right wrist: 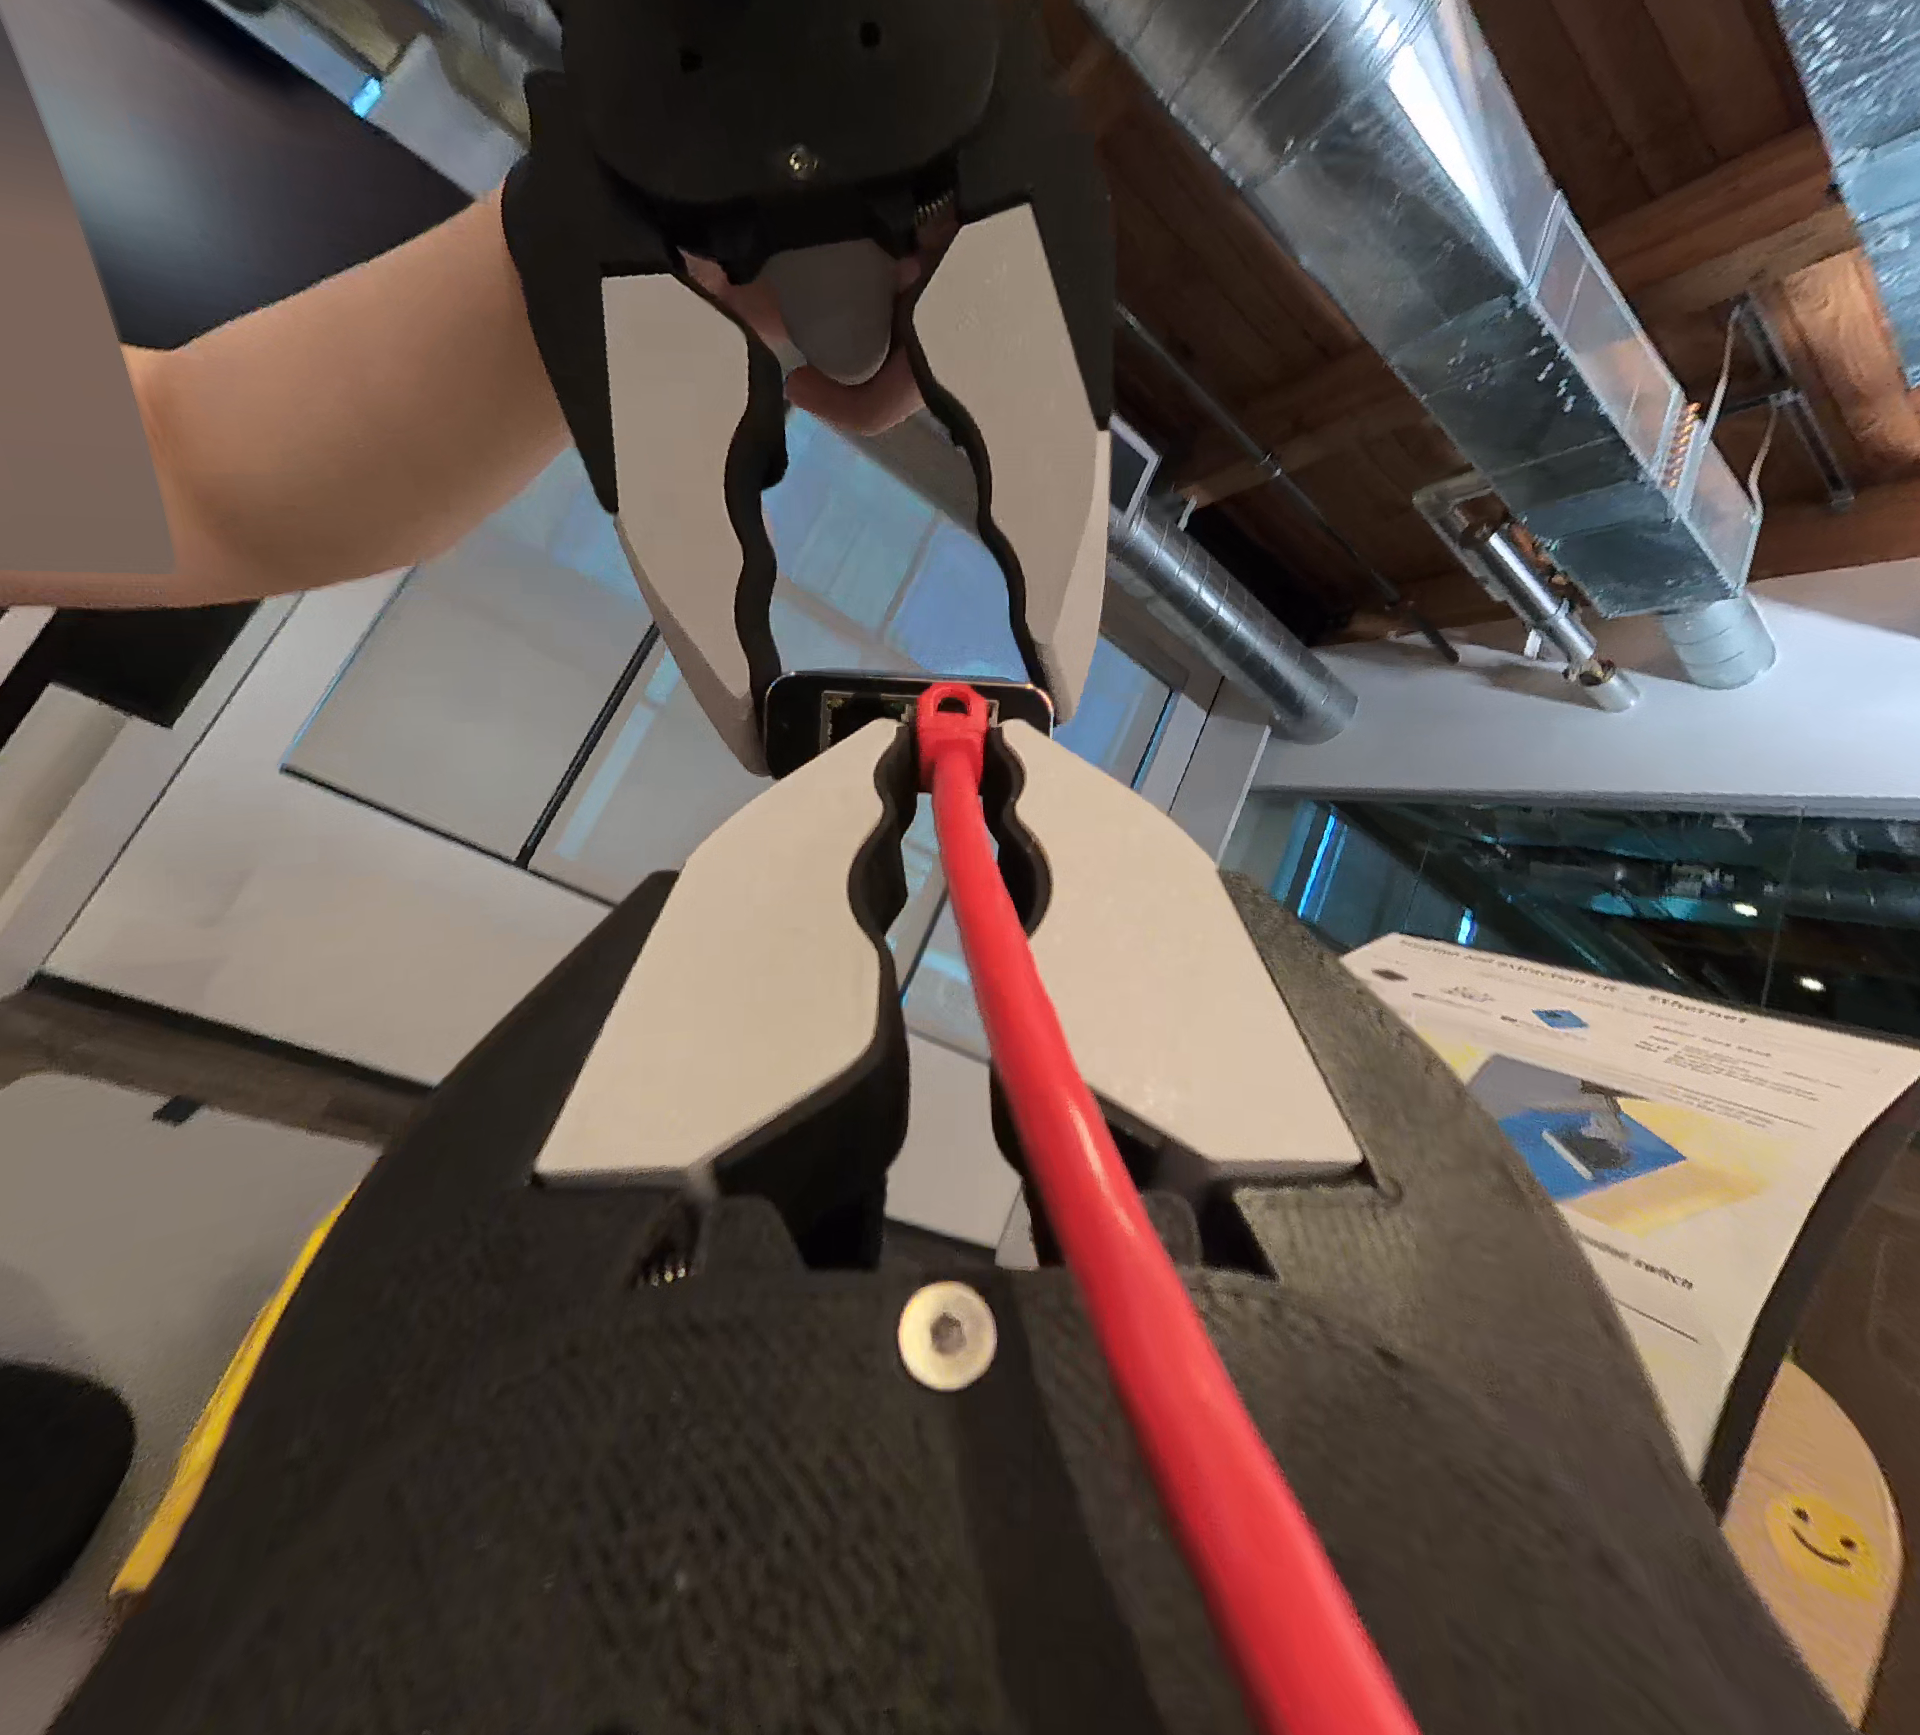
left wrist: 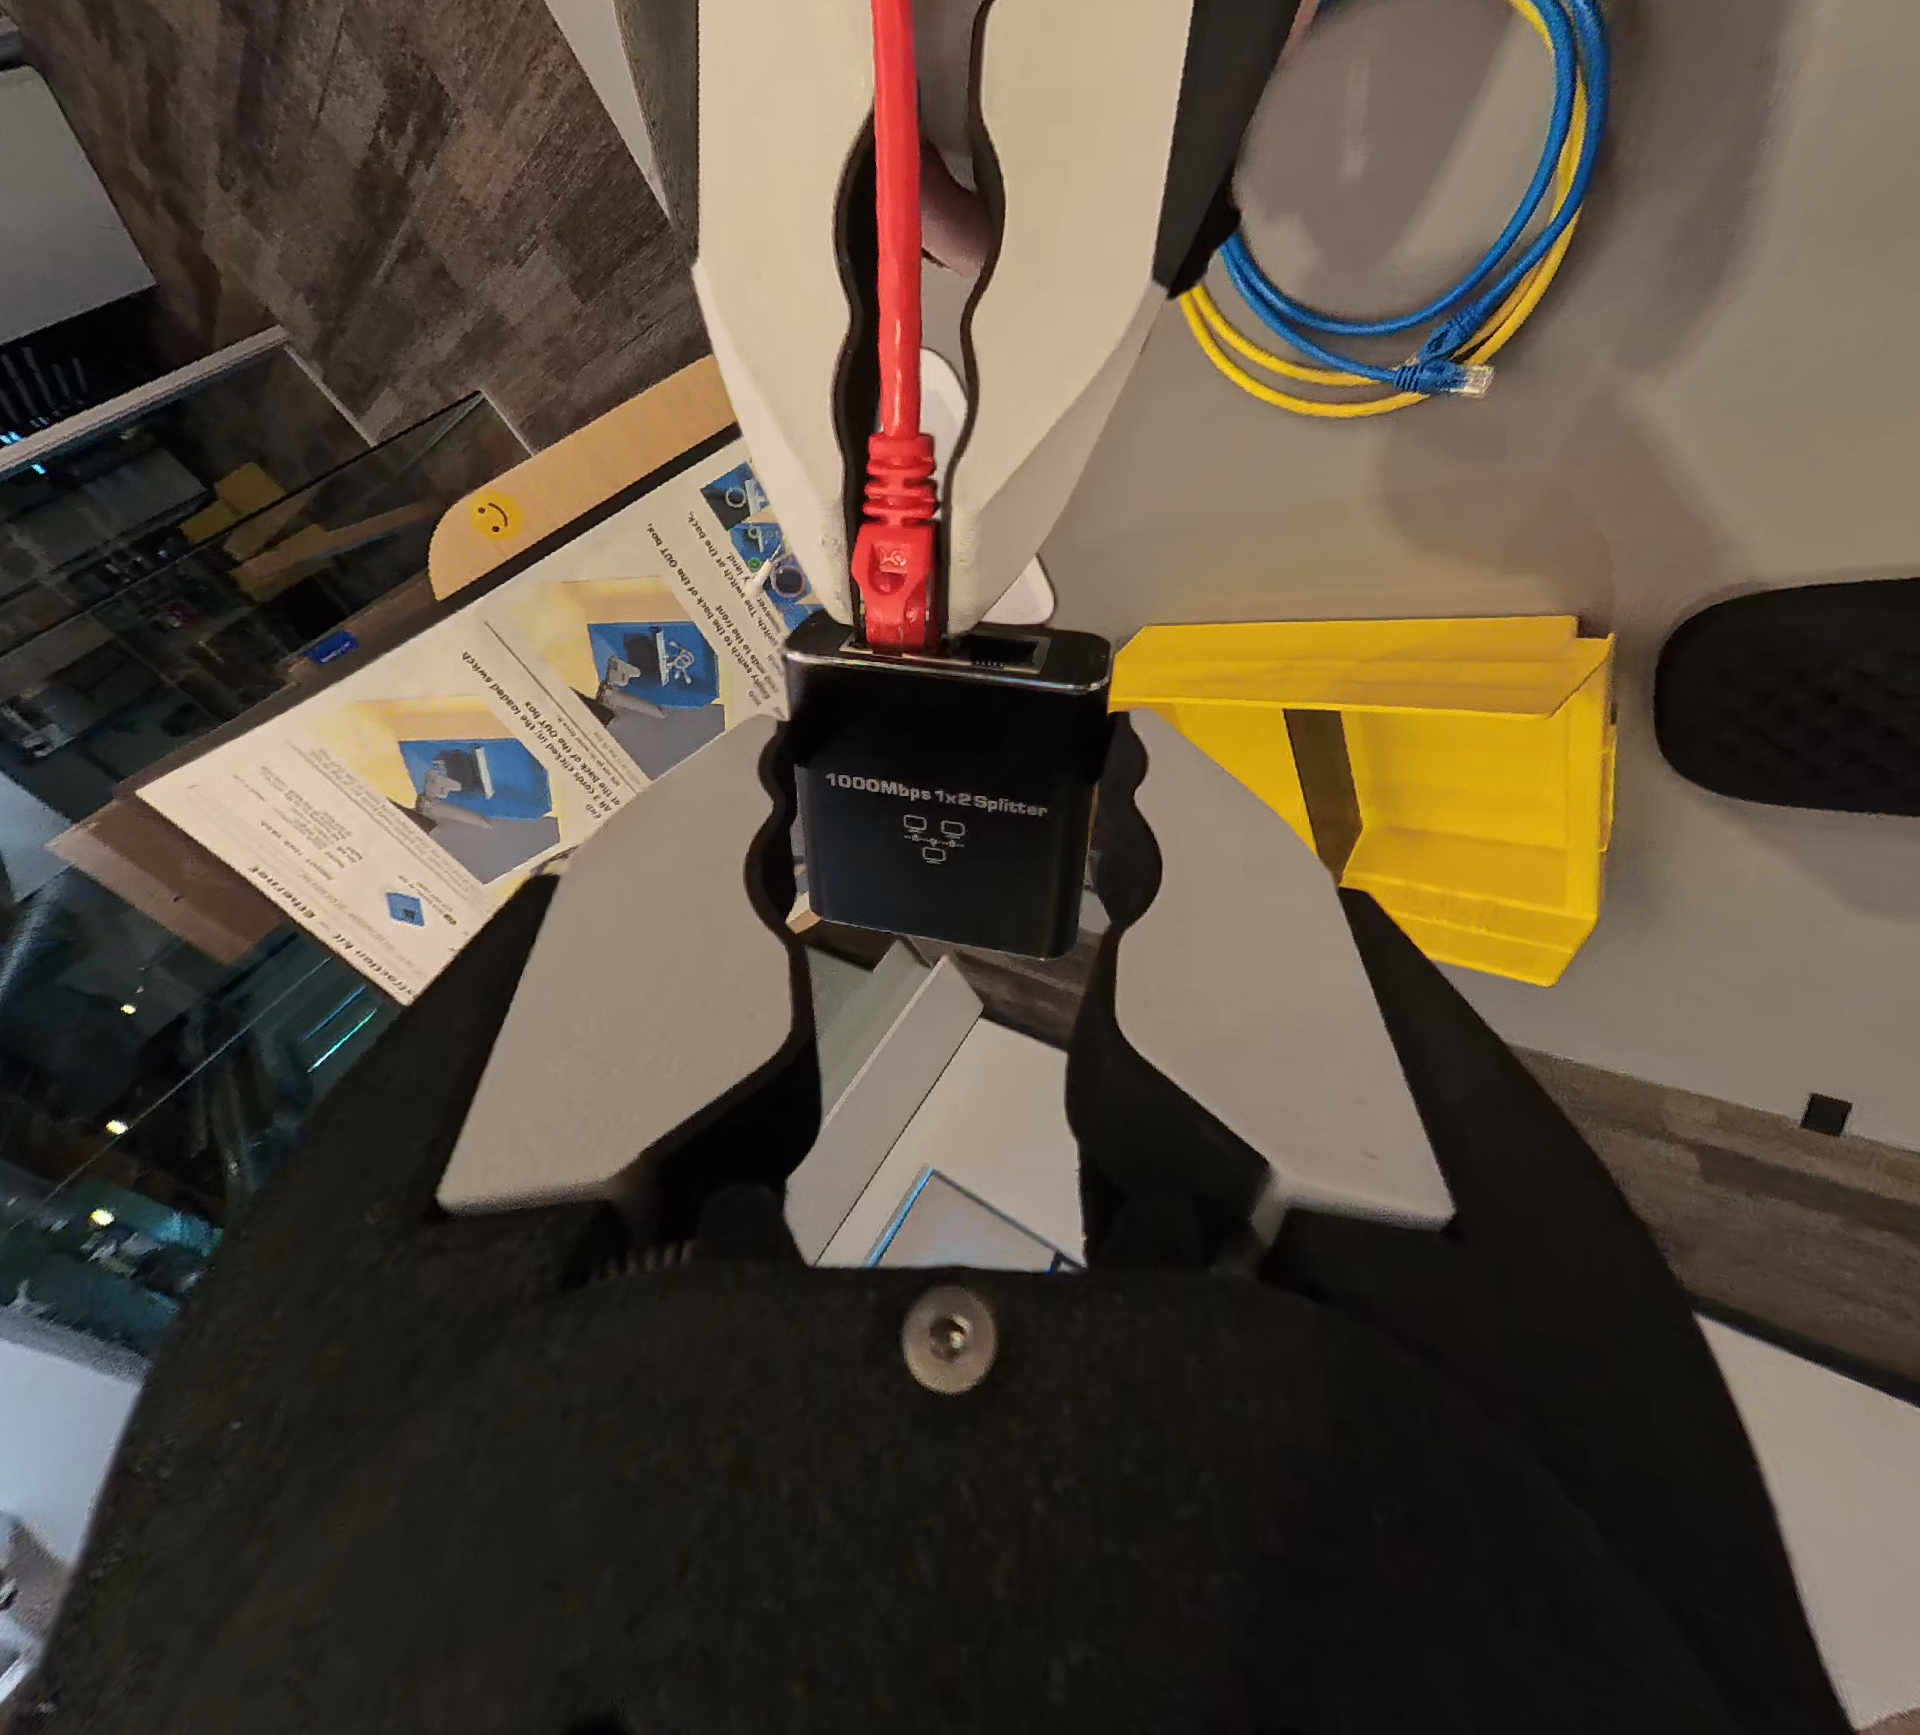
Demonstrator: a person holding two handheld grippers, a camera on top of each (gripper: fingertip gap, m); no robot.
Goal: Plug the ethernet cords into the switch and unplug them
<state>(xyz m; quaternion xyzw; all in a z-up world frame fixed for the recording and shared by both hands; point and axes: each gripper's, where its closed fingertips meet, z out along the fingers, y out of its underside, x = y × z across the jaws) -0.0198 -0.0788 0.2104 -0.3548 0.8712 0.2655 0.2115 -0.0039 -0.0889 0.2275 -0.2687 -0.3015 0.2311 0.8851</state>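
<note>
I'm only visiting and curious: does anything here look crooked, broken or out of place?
Nothing stands out. The red ethernet plug sits straight in one port of the black splitter; the neighbouring port is empty. Blue and yellow cables lie loosely coiled on the table.

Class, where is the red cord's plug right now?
In the left wrist view the red plug sits in the black switch's left port, pinched by the right gripper; the right port is empty.
</note>
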